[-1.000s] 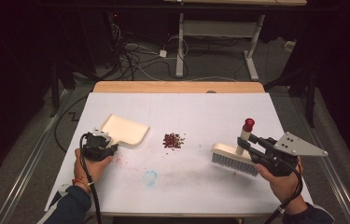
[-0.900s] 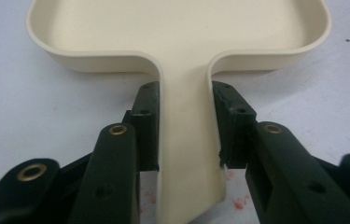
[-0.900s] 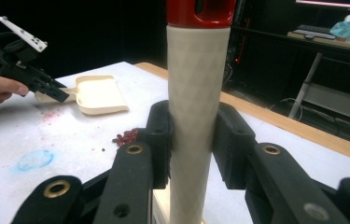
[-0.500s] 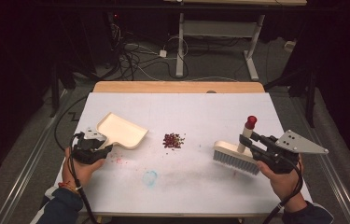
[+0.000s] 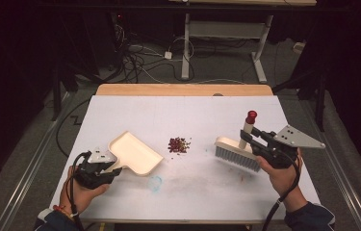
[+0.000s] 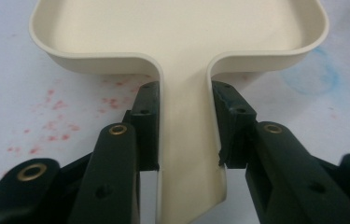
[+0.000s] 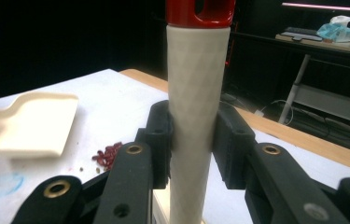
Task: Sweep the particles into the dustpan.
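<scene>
Dustpan (image 5: 135, 153), cream plastic, lies on the white table (image 5: 183, 115) at the left-hand side, its open tray angled toward the middle of the table. Its flat handle runs back into the left gripper (image 5: 102, 165), whose jaws are clamped on the handle from both sides; the left gripper view shows the pads (image 6: 147, 121) pressing flush against the handle's edges, with the dustpan (image 6: 177, 32) tray spreading out just ahead of them. Faint red specks and a pale blue ring (image 6: 310, 74) mark the table surface beside the tray.

Brush (image 5: 238, 151), cream with grey bristles and a red-capped handle, stands at the right-hand side of the table, bristles down and angled toward the centre. The right gripper (image 5: 257, 142) is clamped on the brush handle; in the right gripper view the pads (image 7: 161, 135) bear on both sides of the upright handle below the red cap (image 7: 200, 9).

Beans (image 5: 178, 144), a small dark red pile, lie on the table between dustpan and brush, apart from both and nearer the brush's bristle edge than the gripper holding the dustpan. In the right gripper view the beans (image 7: 108, 154) sit just beyond the dustpan (image 7: 30, 123) tray's near corner.

A wooden table edge (image 5: 183, 89) borders the far side of the white surface.
</scene>
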A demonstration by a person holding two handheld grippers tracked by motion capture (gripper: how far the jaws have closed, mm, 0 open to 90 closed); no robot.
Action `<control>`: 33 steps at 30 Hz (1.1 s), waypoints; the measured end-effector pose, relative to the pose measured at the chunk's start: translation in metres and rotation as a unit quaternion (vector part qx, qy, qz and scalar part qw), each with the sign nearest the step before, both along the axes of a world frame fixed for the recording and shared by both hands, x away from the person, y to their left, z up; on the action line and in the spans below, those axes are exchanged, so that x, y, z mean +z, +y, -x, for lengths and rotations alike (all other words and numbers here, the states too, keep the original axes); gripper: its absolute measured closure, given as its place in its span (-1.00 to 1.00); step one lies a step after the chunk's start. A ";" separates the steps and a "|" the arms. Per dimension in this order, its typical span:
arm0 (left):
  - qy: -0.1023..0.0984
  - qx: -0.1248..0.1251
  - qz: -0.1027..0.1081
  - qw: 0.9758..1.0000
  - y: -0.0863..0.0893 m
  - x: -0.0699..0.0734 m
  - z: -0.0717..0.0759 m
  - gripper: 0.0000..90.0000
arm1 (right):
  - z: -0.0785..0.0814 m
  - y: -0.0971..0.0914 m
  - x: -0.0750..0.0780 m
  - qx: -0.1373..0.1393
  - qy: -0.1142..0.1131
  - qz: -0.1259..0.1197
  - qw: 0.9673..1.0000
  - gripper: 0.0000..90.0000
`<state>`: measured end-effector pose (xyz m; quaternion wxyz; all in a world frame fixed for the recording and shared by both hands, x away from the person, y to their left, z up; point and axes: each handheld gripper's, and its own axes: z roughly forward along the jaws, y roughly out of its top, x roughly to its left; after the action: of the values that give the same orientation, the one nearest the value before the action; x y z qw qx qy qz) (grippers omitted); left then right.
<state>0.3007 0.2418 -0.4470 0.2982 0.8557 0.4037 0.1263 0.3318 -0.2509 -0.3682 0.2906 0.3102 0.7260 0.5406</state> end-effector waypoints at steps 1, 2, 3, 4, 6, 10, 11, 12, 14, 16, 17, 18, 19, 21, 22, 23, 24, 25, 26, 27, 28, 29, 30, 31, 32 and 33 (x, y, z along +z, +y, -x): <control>0.004 -0.006 0.002 1.000 -0.002 -0.001 0.002 0.43 | -0.003 0.003 0.000 -0.001 0.000 -0.001 1.000 0.56; 0.009 -0.016 -0.002 1.000 -0.007 -0.001 0.004 0.43 | -0.011 0.009 -0.001 -0.001 -0.005 -0.001 1.000 0.56; 0.009 -0.016 -0.002 1.000 -0.007 -0.001 0.004 0.43 | -0.011 0.009 -0.001 -0.001 -0.005 -0.001 1.000 0.56; 0.015 -0.029 -0.006 0.999 -0.012 -0.002 0.005 0.43 | -0.019 0.016 -0.001 -0.001 -0.007 -0.004 1.000 0.56; 0.016 -0.036 -0.008 0.999 -0.014 -0.002 0.005 0.43 | -0.022 0.020 -0.002 -0.003 -0.007 -0.005 1.000 0.56; 0.019 -0.060 -0.015 0.998 -0.026 -0.001 0.008 0.43 | -0.035 0.036 -0.006 -0.004 -0.009 -0.003 1.000 0.56; 0.020 -0.065 -0.020 0.997 -0.029 -0.002 0.009 0.43 | -0.041 0.045 -0.005 -0.007 -0.010 -0.010 1.000 0.56; 0.020 -0.068 -0.024 0.997 -0.031 -0.003 0.009 0.43 | -0.044 0.050 -0.004 -0.010 -0.009 -0.015 1.000 0.56; 0.020 -0.068 -0.031 0.997 -0.035 -0.006 0.009 0.43 | -0.047 0.056 -0.005 -0.012 -0.007 -0.019 1.000 0.56; 0.023 -0.068 -0.028 0.997 -0.036 -0.009 0.009 0.43 | -0.059 0.076 -0.007 -0.018 -0.010 -0.009 1.000 0.56; 0.024 -0.069 -0.030 0.997 -0.037 -0.009 0.008 0.43 | -0.059 0.076 -0.007 -0.018 -0.010 -0.009 1.000 0.56; 0.025 -0.067 -0.026 0.997 -0.037 -0.010 0.008 0.43 | -0.068 0.087 -0.008 -0.023 -0.012 -0.001 1.000 0.56; 0.025 -0.065 -0.026 0.997 -0.037 -0.010 0.009 0.43 | -0.073 0.092 -0.008 -0.030 -0.011 -0.003 0.999 0.56; 0.025 -0.064 -0.026 0.997 -0.037 -0.011 0.009 0.43 | -0.078 0.096 -0.008 -0.036 -0.009 -0.004 0.999 0.56; 0.026 -0.063 -0.025 0.997 -0.038 -0.011 0.009 0.43 | -0.083 0.100 -0.008 -0.038 -0.009 -0.006 0.999 0.56; 0.025 -0.063 -0.028 0.997 -0.038 -0.012 0.009 0.43 | -0.091 0.106 -0.010 -0.041 -0.007 -0.008 0.999 0.56; 0.025 -0.063 -0.028 0.997 -0.038 -0.012 0.009 0.43 | -0.094 0.109 -0.011 -0.044 -0.009 -0.007 0.999 0.56; 0.025 -0.063 -0.027 0.997 -0.039 -0.013 0.009 0.43 | -0.097 0.112 -0.013 -0.046 -0.009 -0.006 0.999 0.56; 0.025 -0.063 -0.029 0.997 -0.039 -0.013 0.009 0.43 | -0.100 0.114 -0.015 -0.047 -0.010 -0.008 0.999 0.56; 0.026 -0.063 -0.027 0.997 -0.039 -0.014 0.009 0.43 | -0.103 0.117 -0.018 -0.047 -0.004 -0.010 0.999 0.56; 0.027 -0.062 -0.024 0.997 -0.039 -0.015 0.008 0.43 | -0.106 0.119 -0.020 -0.045 -0.002 -0.012 0.999 0.56; 0.028 -0.061 -0.023 0.997 -0.039 -0.015 0.008 0.43 | -0.109 0.121 -0.022 -0.044 0.001 -0.014 0.999 0.56; 0.028 -0.060 -0.022 0.998 -0.039 -0.016 0.007 0.43 | -0.111 0.123 -0.024 -0.042 0.003 -0.012 0.999 0.56; 0.026 -0.058 -0.020 0.998 -0.040 -0.017 0.007 0.43 | -0.113 0.124 -0.027 -0.035 0.007 -0.015 0.999 0.56; 0.026 -0.058 -0.020 0.998 -0.040 -0.017 0.007 0.43 | -0.113 0.125 -0.027 -0.028 0.009 -0.021 0.999 0.56; 0.026 -0.057 -0.019 0.998 -0.041 -0.018 0.007 0.43 | -0.113 0.126 -0.027 -0.023 0.010 -0.021 0.999 0.56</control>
<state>0.2937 0.2007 -0.4652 0.2780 0.8857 0.3596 0.0950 0.4447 -0.1248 -0.3954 0.2892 0.3384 0.7099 0.5458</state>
